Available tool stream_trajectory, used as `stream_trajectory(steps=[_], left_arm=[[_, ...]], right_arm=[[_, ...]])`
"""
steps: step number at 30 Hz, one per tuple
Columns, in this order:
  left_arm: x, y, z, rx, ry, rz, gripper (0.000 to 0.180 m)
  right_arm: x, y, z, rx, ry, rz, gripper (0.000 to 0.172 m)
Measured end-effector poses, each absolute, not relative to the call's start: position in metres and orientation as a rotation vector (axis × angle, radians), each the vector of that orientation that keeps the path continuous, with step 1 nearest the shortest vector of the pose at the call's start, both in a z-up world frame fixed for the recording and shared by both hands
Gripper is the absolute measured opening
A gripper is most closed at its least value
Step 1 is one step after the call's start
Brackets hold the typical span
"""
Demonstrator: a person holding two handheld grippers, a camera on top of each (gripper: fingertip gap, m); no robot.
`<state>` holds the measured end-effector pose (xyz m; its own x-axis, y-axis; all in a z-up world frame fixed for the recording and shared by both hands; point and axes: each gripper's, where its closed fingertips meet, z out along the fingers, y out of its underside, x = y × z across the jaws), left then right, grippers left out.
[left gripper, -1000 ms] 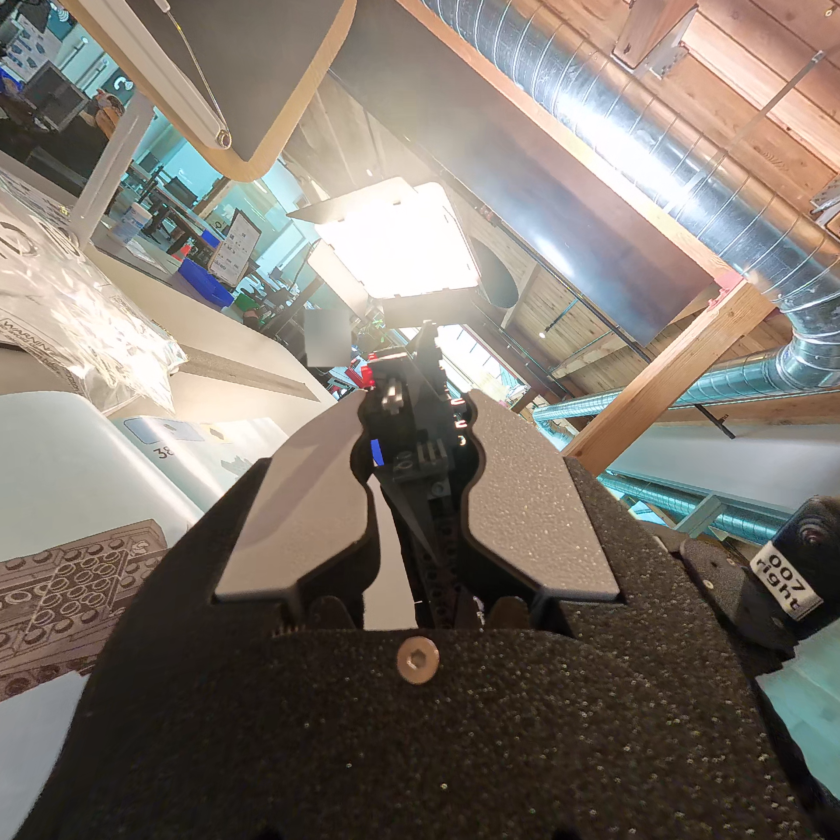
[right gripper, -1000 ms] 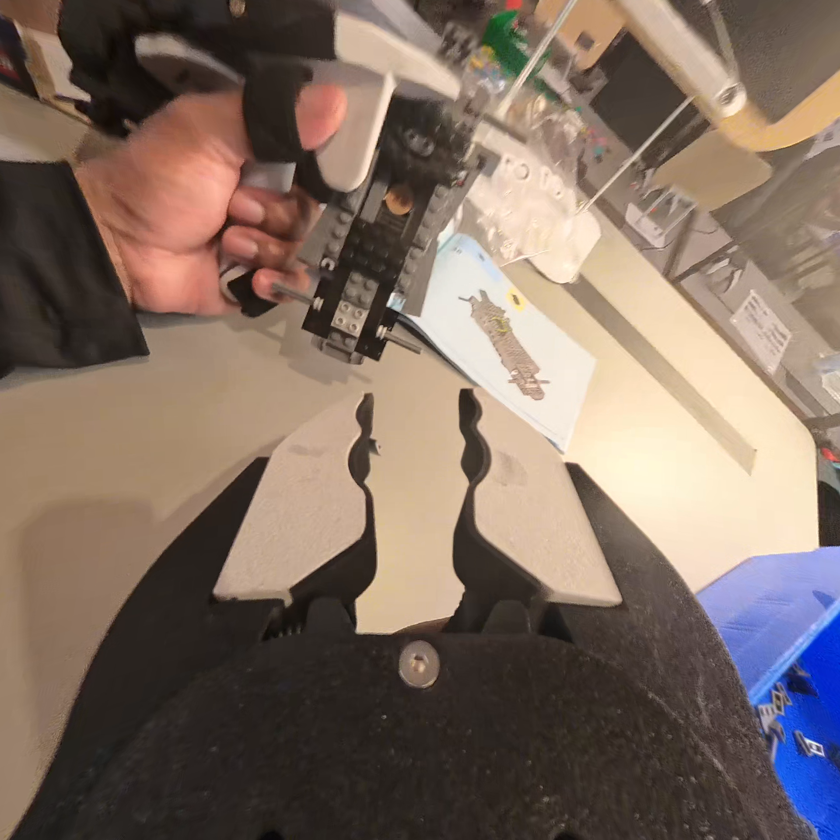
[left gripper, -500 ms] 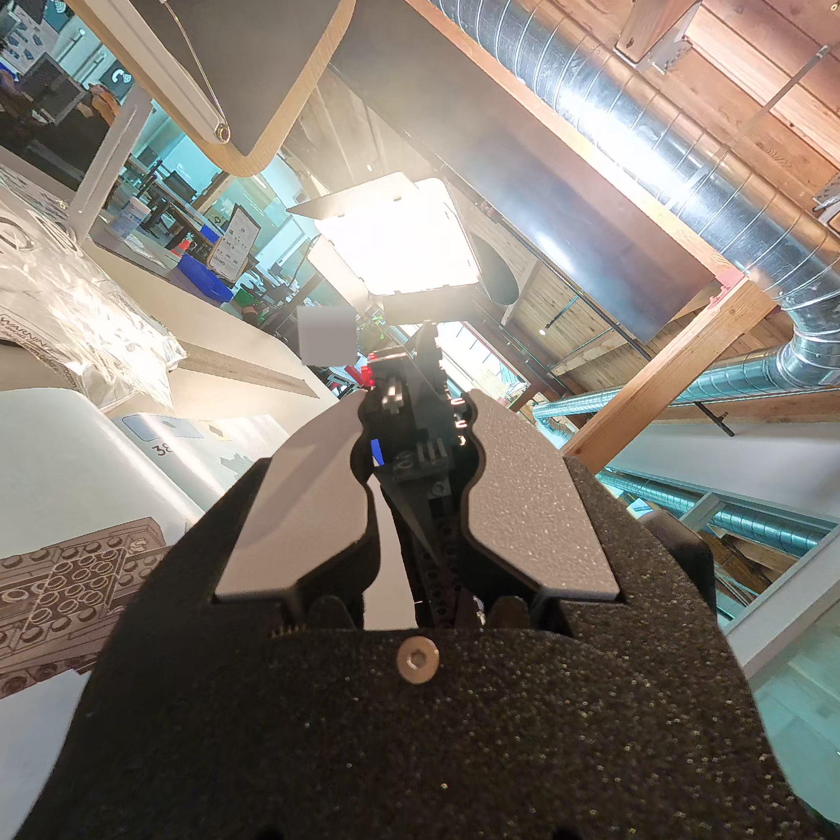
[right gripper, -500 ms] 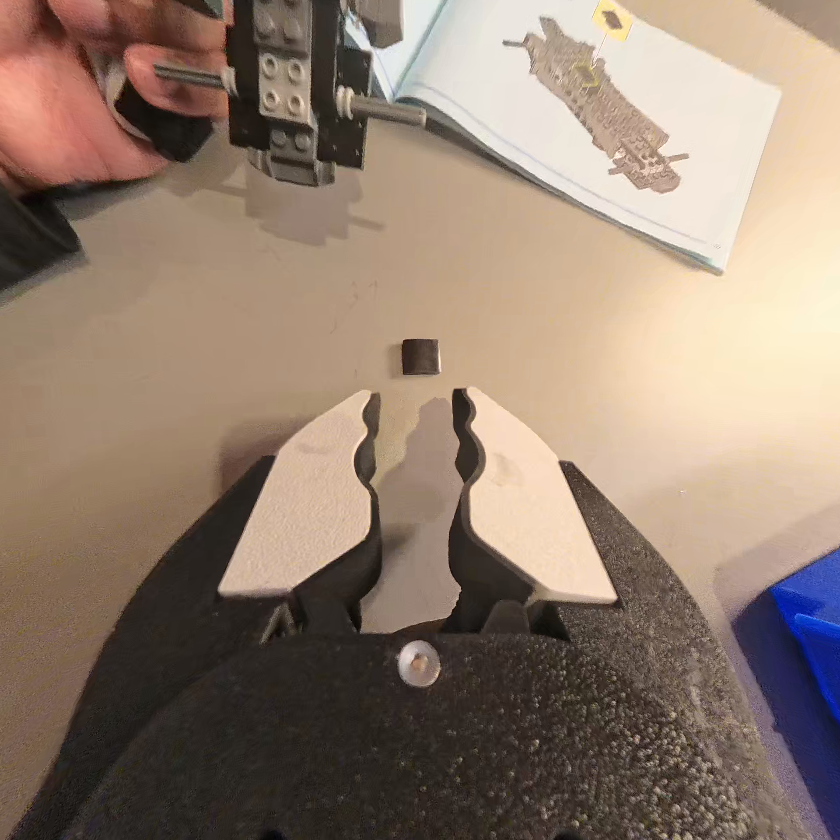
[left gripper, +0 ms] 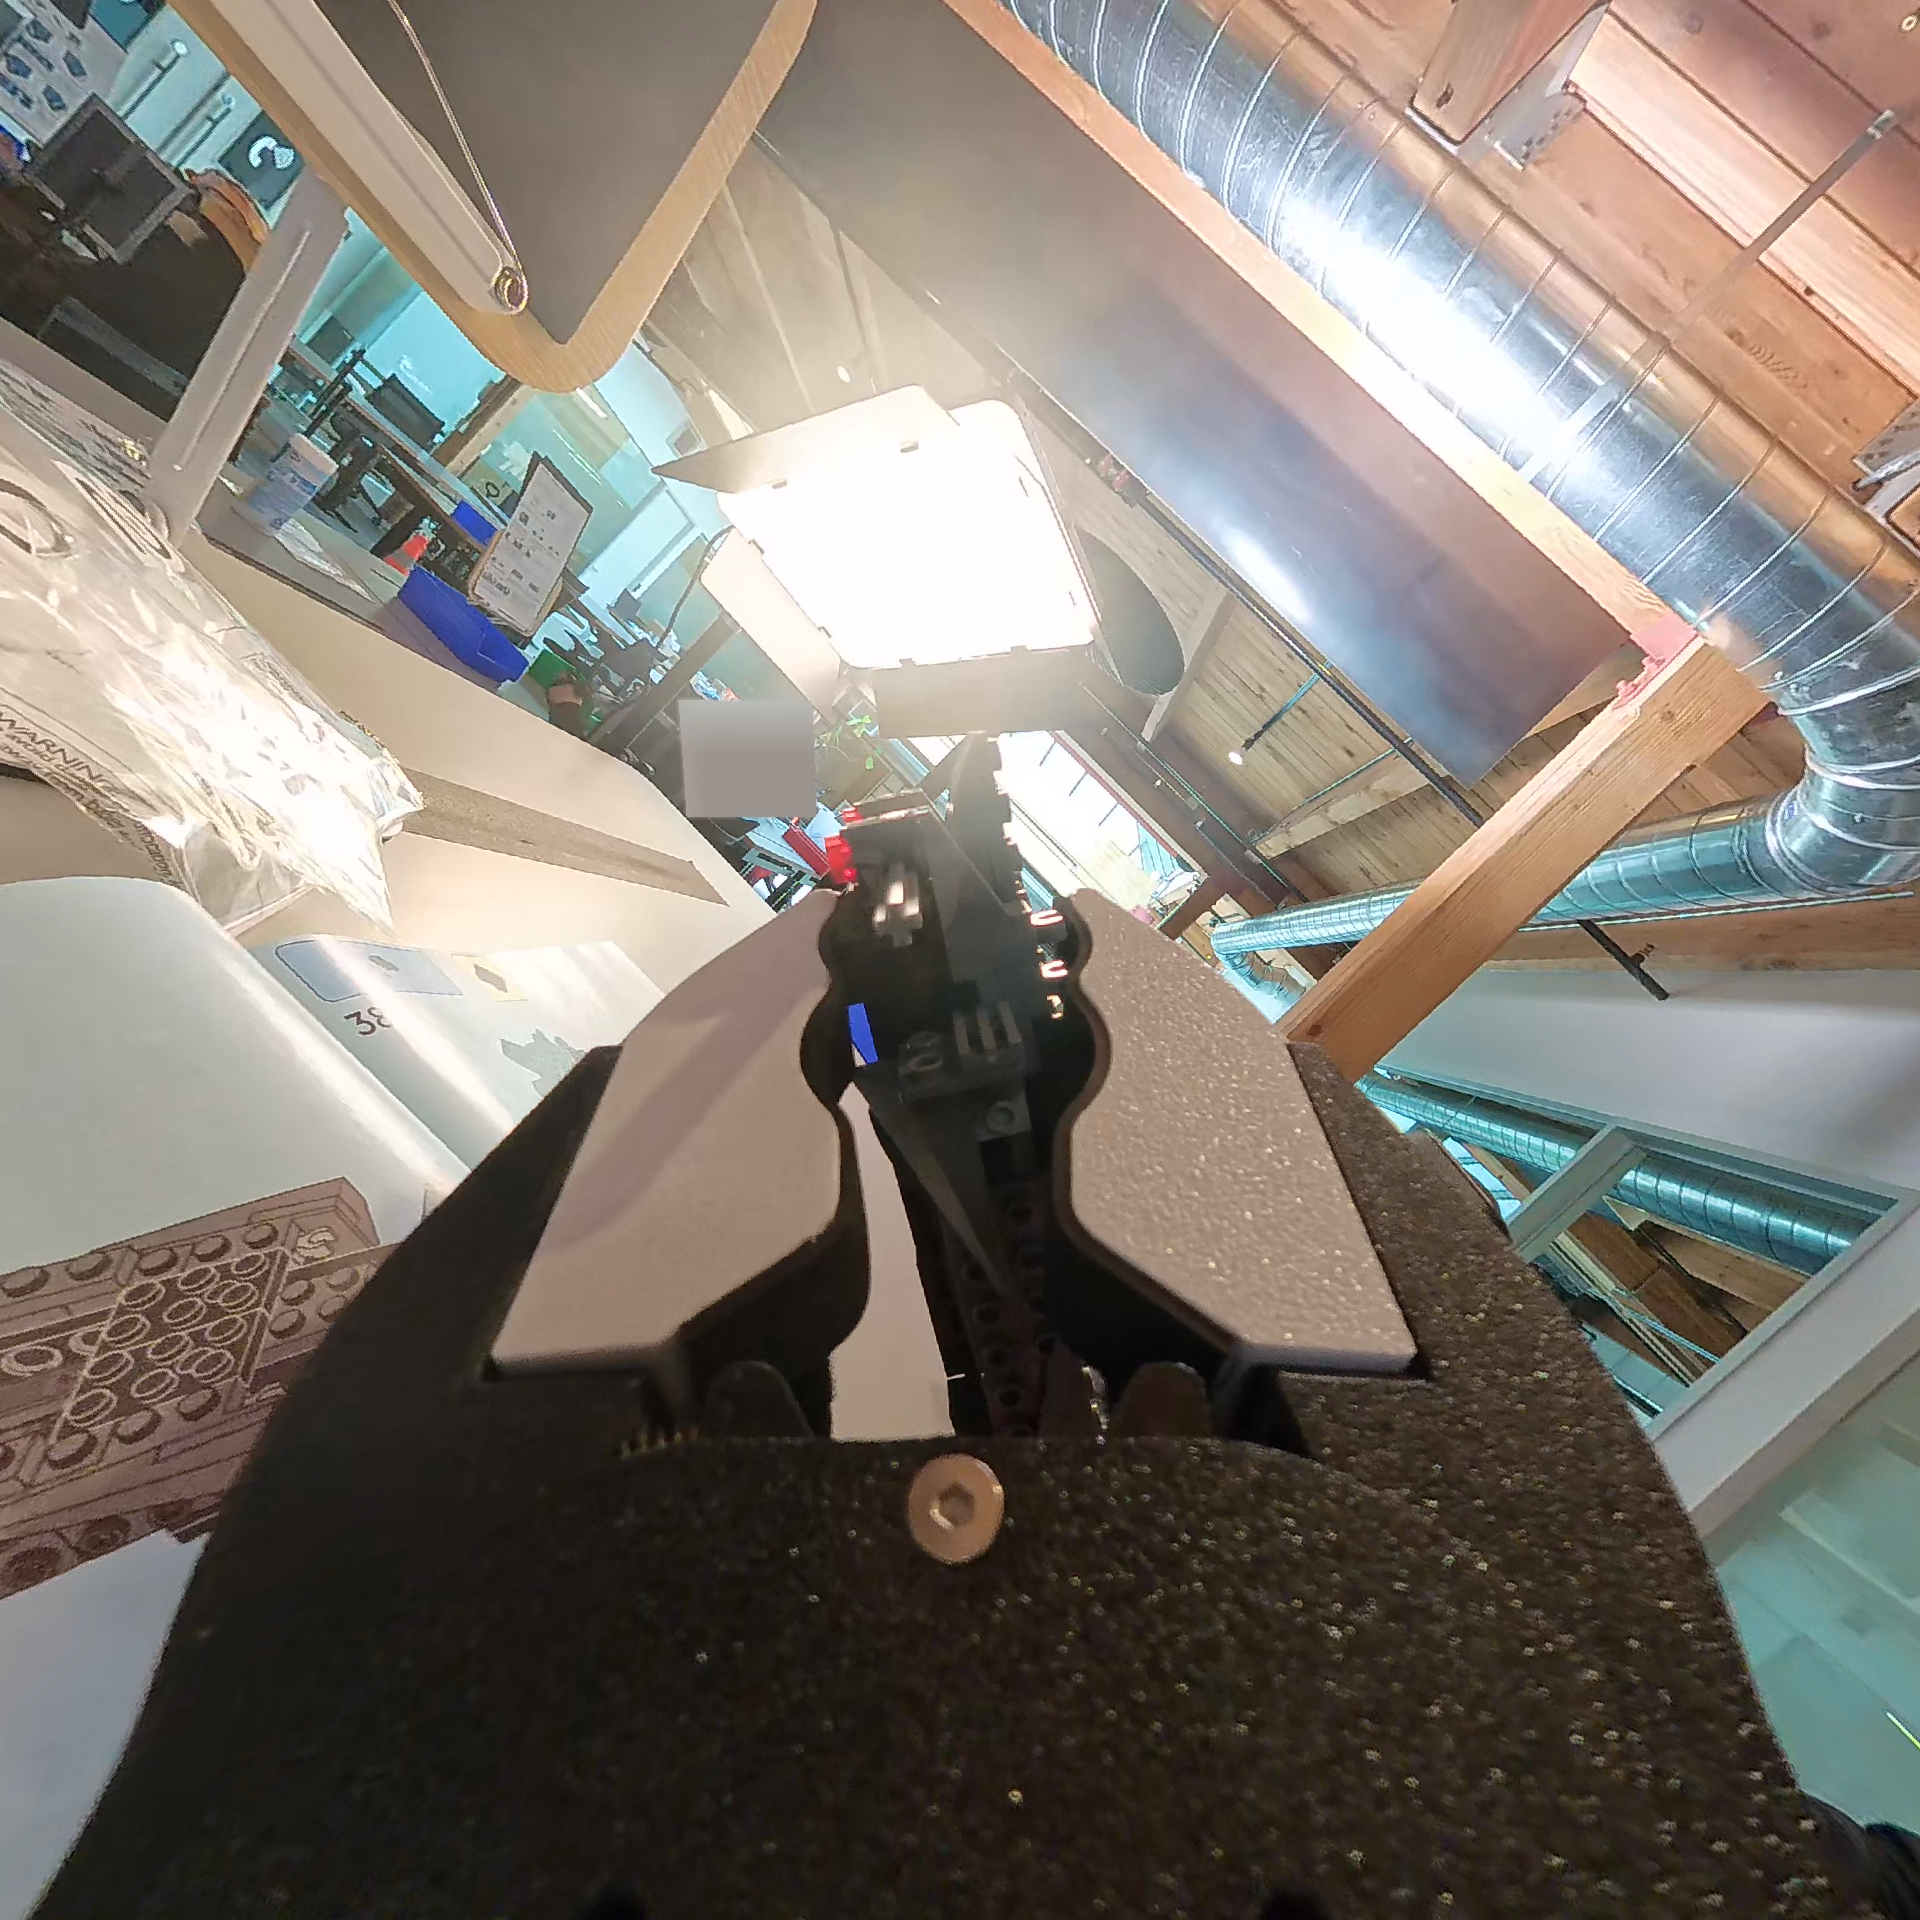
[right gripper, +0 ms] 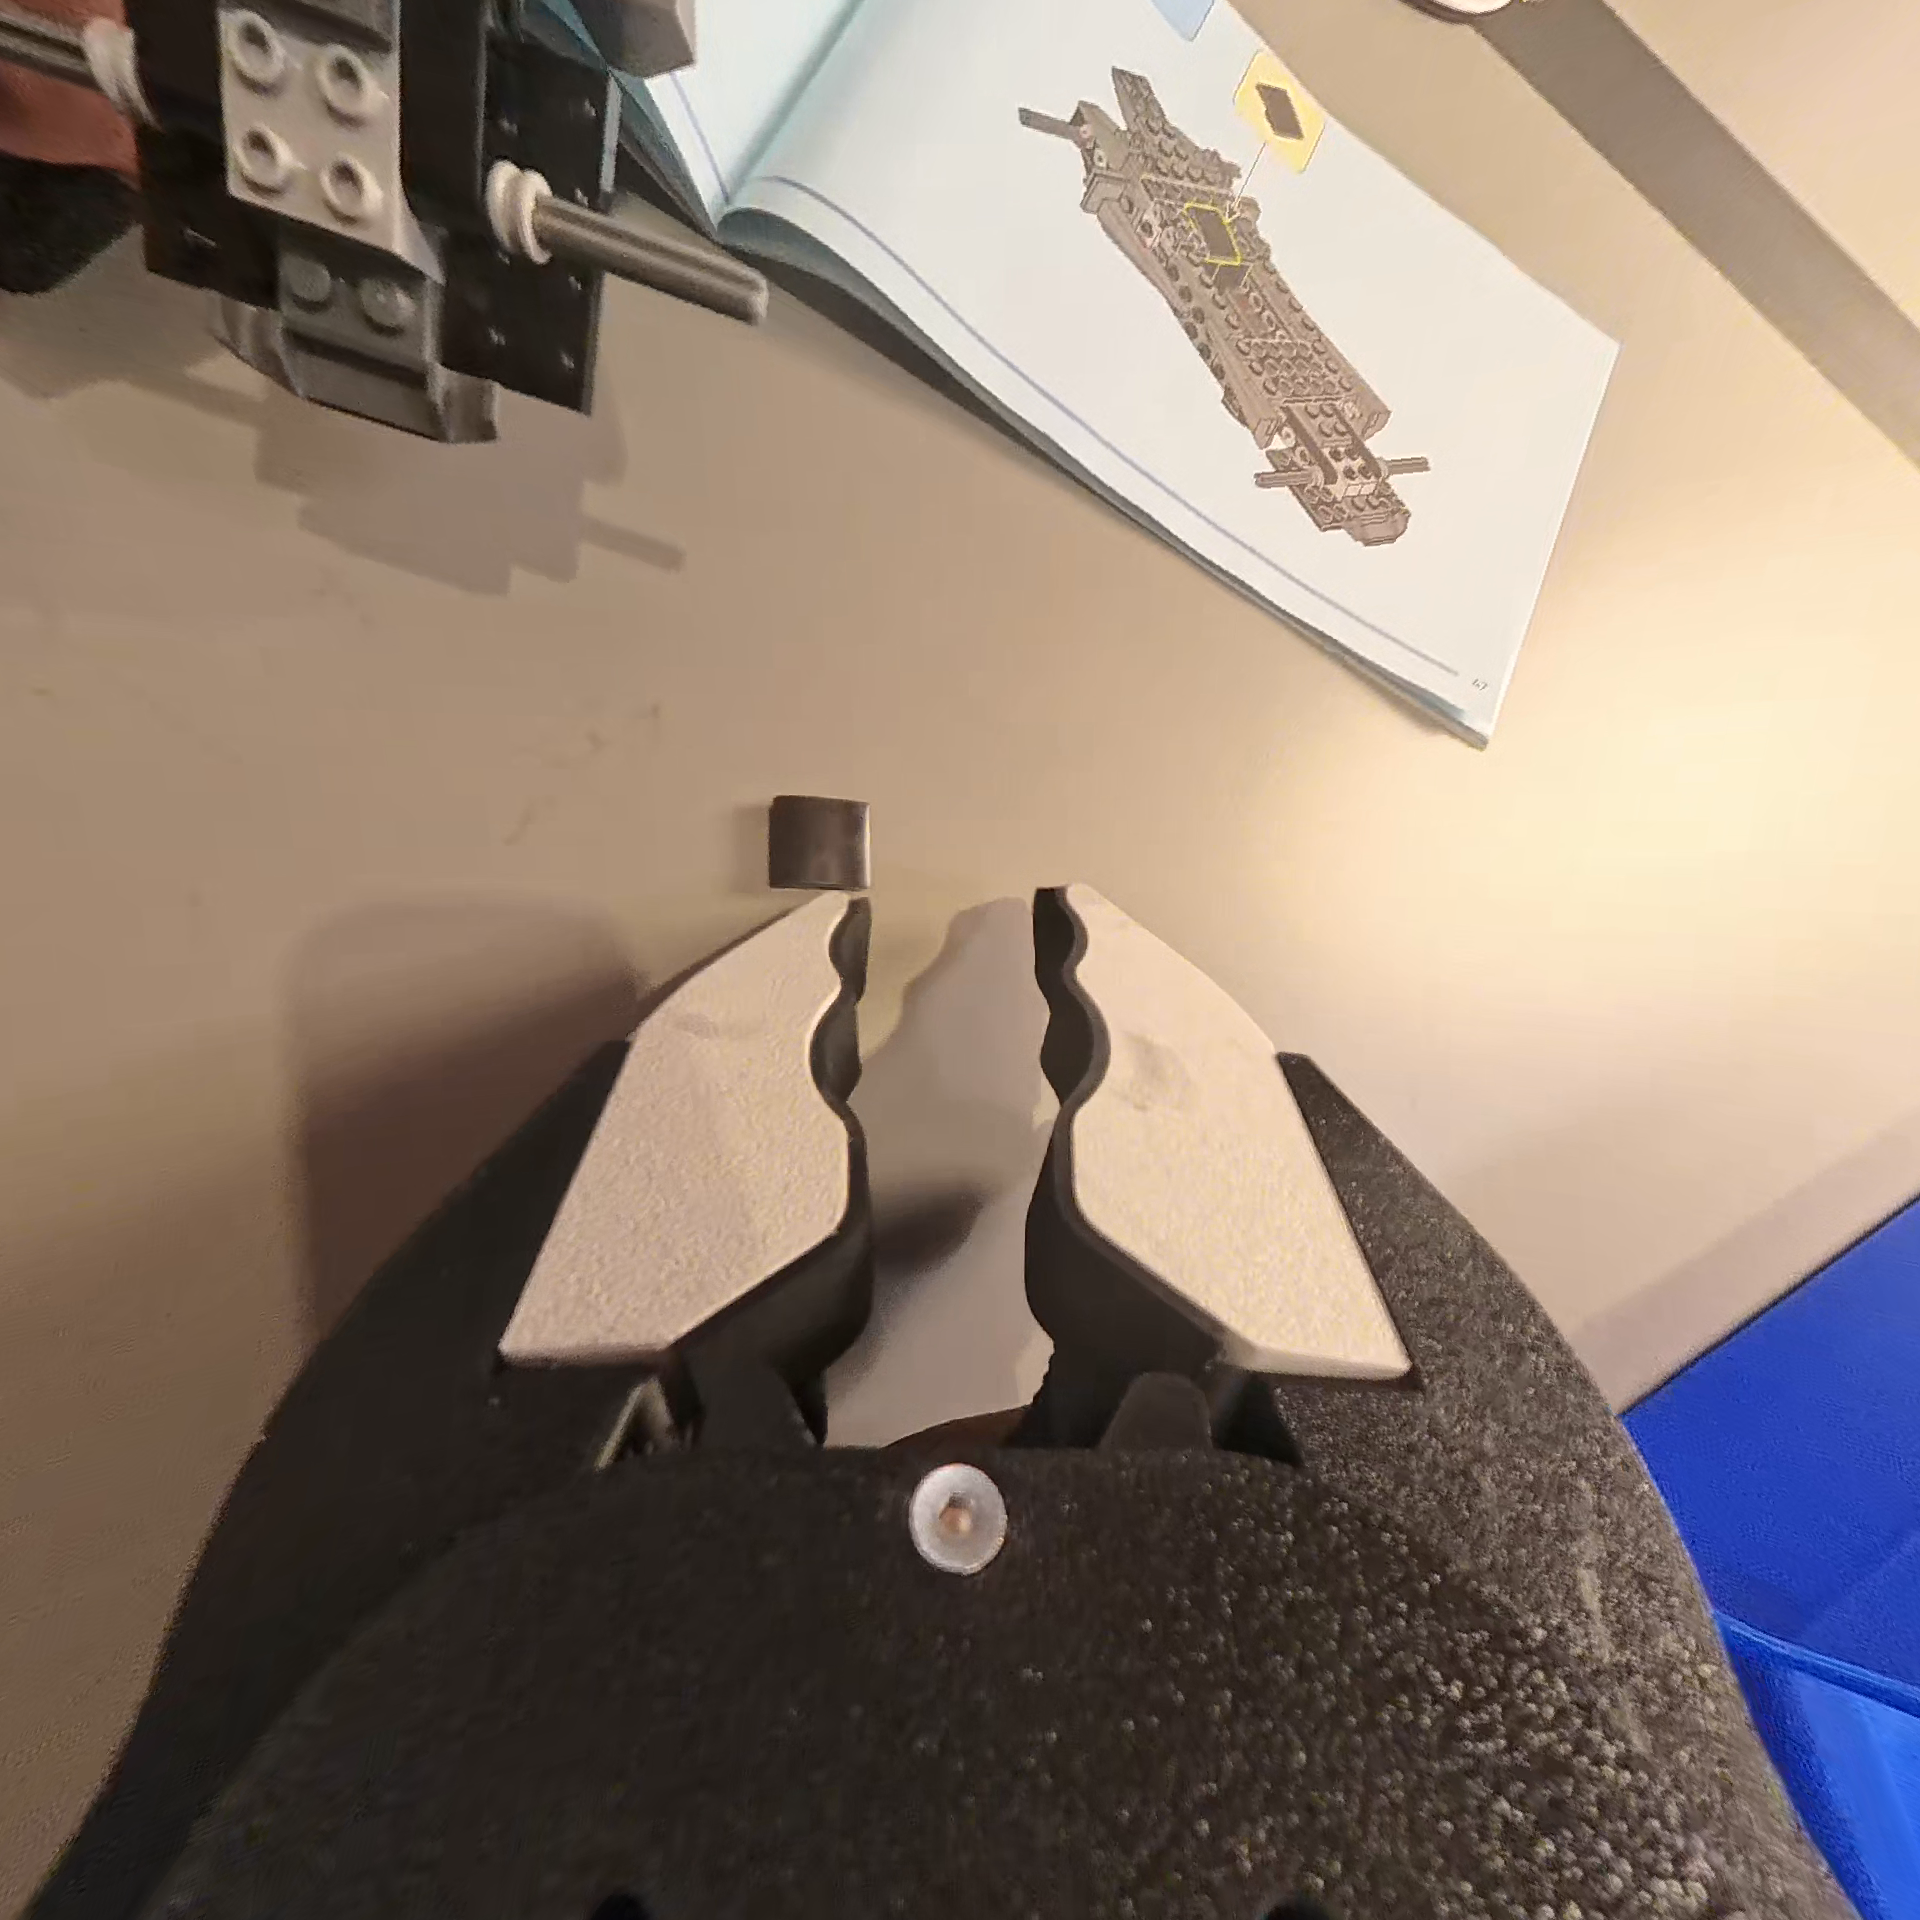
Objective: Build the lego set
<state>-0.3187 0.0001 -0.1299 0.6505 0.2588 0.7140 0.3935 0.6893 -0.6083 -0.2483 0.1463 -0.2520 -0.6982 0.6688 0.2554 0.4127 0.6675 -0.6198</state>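
Observation:
My left gripper [left gripper: 951, 935] is shut on a black and grey brick model [left gripper: 951, 997], with both pads pressed on its sides, and holds it tilted up toward the ceiling. The same model [right gripper: 343, 187] shows in the right wrist view at the top left, held above the table, with a grey axle [right gripper: 644, 260] sticking out of its side. My right gripper [right gripper: 948, 904] is open and empty, pointing down at the beige table [right gripper: 312, 727]. A small dark tile [right gripper: 819, 842] lies on the table just past its left fingertip [right gripper: 821, 920], not between the fingers.
An open instruction booklet [right gripper: 1195, 343] lies on the table at the upper right. A blue bin [right gripper: 1797, 1475] stands at the lower right. In the left wrist view, clear plastic bags [left gripper: 177, 727] and the booklet [left gripper: 156, 1195] lie at the left under a bright lamp [left gripper: 904, 540]. Spacing between my two grippers at the tips: around 20 cm.
My right gripper swung down toward the table, narrowed its jaws a little and came close to the dark tile. My left gripper has kept still, shut on the model.

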Motion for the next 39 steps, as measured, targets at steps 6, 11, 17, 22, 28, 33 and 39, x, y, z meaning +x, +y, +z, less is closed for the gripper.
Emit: stream_trajectory(steps=[6, 11, 17, 22, 28, 33, 39], left_arm=[[-0.319, 0.001, -0.13, -0.844, -0.886, -0.086, 0.036], [-0.319, 0.001, -0.13, -0.839, -0.889, -0.091, 0.036], [-0.32, 0.001, -0.131, -0.838, -0.893, -0.097, 0.036], [-0.32, 0.002, -0.131, -0.842, -0.893, -0.095, 0.036], [-0.321, 0.001, -0.131, -0.833, -0.896, -0.1, 0.036], [-0.321, 0.002, -0.131, -0.842, -0.895, -0.098, 0.036], [-0.323, 0.001, -0.132, -0.832, -0.899, -0.105, 0.036]], right_arm=[[-0.249, 0.131, -0.252, -0.776, -2.423, 0.746, 0.032], [-0.254, 0.125, -0.25, -0.68, -2.397, 0.711, 0.033], [-0.264, 0.127, -0.247, -0.705, -2.398, 0.797, 0.034], [-0.275, 0.132, -0.249, -0.732, -2.379, 0.777, 0.036], [-0.256, 0.116, -0.246, -0.822, -2.431, 0.886, 0.036], [-0.268, 0.116, -0.252, -0.803, -2.416, 0.832, 0.037], [-0.283, 0.145, -0.252, -0.923, -2.339, 0.781, 0.034]])
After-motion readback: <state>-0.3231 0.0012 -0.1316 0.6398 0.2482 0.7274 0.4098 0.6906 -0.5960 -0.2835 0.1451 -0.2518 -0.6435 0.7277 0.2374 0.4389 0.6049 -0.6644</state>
